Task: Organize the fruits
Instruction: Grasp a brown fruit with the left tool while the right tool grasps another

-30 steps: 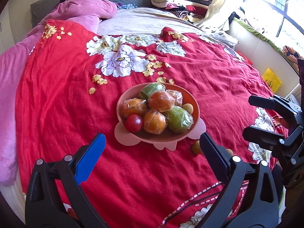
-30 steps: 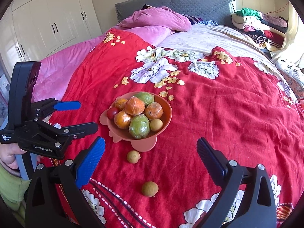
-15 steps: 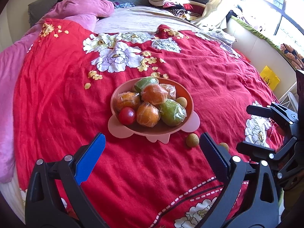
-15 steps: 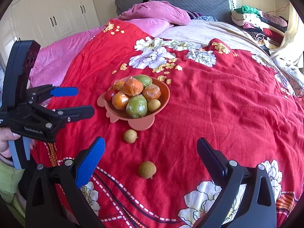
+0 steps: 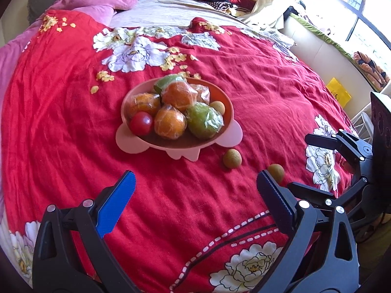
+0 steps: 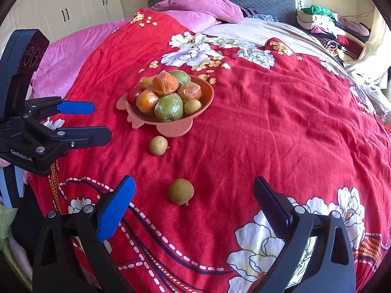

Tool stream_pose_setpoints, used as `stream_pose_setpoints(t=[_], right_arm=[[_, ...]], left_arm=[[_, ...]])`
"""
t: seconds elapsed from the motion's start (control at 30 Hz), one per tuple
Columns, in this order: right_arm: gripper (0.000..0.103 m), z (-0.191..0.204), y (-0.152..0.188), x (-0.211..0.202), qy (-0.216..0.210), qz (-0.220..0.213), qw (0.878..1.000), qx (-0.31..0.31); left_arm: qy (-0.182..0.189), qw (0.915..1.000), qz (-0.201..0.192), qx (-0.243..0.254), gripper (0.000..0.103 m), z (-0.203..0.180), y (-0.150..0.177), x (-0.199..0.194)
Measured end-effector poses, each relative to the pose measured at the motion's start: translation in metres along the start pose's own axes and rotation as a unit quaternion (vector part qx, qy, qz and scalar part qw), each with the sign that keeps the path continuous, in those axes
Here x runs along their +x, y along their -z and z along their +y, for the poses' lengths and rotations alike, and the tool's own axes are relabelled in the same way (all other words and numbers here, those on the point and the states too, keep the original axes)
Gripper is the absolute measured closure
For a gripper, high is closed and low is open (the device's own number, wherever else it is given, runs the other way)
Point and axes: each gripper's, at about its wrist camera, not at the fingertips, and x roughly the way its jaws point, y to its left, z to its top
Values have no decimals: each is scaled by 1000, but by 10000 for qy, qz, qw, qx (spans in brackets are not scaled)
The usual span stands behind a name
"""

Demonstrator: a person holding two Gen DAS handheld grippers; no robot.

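Observation:
A pink bowl (image 5: pixel 226 105) (image 6: pixel 207 97) on the red bedspread holds wrapped oranges (image 5: pixel 169 122), green fruits (image 5: pixel 204 120), a red tomato (image 5: pixel 141 123) and a small brown longan (image 5: pixel 217 106). Two loose longans lie on the bedspread in front of the bowl: one close to it (image 5: pixel 232 158) (image 6: pixel 158 145), one nearer me (image 5: pixel 276 172) (image 6: pixel 181 191). My left gripper (image 5: pixel 195 188) is open and empty, short of the bowl. My right gripper (image 6: pixel 194 194) is open and empty, with the nearer longan lying between its fingers.
The red floral bedspread (image 6: pixel 268 122) covers the bed. Pink pillows (image 6: pixel 200 5) and a grey headboard are at the far end. Piled clothes (image 6: pixel 327 24) sit at the far right. The left gripper shows in the right wrist view (image 6: pixel 97 122).
Both grippers have pulled back and lowered toward the near side of the bed. The nearer longan now lies between my right gripper's fingers. The fruits have not moved.

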Motion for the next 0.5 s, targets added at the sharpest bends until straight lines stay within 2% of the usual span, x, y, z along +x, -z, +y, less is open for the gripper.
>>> stream_pose_setpoints(t=[0.13, 0.17, 0.2, 0.23, 0.33, 0.4, 0.5], right_arm=[[8, 3, 5, 6, -88, 96, 9999, -26], [11, 5, 6, 8, -92, 119, 9999, -48], [22, 6, 7, 9, -128, 145, 9998, -71], [27, 7, 7, 12, -195, 200, 9996, -92], [37, 10, 8, 18, -234, 291, 9992, -117], [53, 10, 9, 22, -290, 341, 9989, -117], [64, 8, 10, 29, -307, 404, 9987, -87]], left_arm=[[170, 9998, 66, 72, 10, -7, 3, 5], [204, 9997, 78, 93, 12, -9, 3, 6], [253, 9995, 104, 126, 12, -11, 4, 8], [284, 9994, 123, 152, 14, -13, 4, 10], [348, 9990, 176, 213, 20, -18, 4, 15], [377, 9988, 213, 237, 24, -20, 3, 18], [526, 9979, 305, 241, 36, -21, 2, 26]])
